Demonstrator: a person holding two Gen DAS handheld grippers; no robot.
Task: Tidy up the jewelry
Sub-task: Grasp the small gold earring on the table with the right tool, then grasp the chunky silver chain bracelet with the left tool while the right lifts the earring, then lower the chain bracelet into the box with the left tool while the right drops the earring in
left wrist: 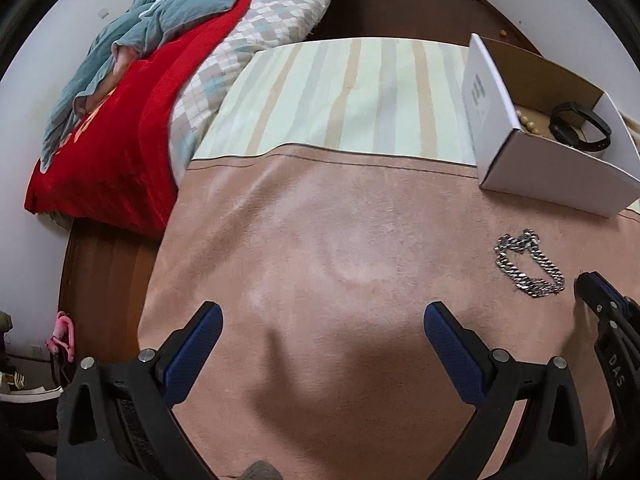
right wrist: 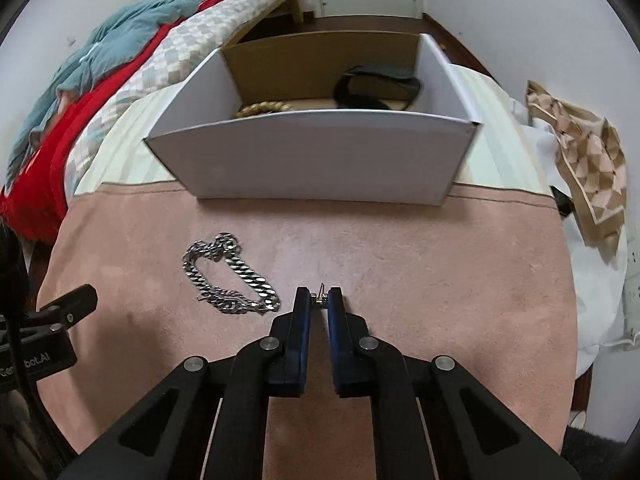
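Note:
A silver chain bracelet (right wrist: 230, 276) lies on the pink cloth, left of my right gripper (right wrist: 319, 300); it also shows in the left wrist view (left wrist: 528, 264). My right gripper is shut on a small metal earring (right wrist: 320, 294) pinched at its tips, just above the cloth. A white cardboard box (right wrist: 312, 160) stands beyond it, holding a black wristband (right wrist: 376, 88) and a string of beige beads (right wrist: 264, 109). My left gripper (left wrist: 323, 320) is open and empty over bare pink cloth. The box (left wrist: 520, 136) sits to its far right.
A bed with a red blanket (left wrist: 120, 144), teal quilt (left wrist: 160, 20) and checked cover lies to the left. A striped cloth (left wrist: 340, 92) covers the table's far half. A patterned scarf (right wrist: 588, 160) on white fabric lies at the right edge.

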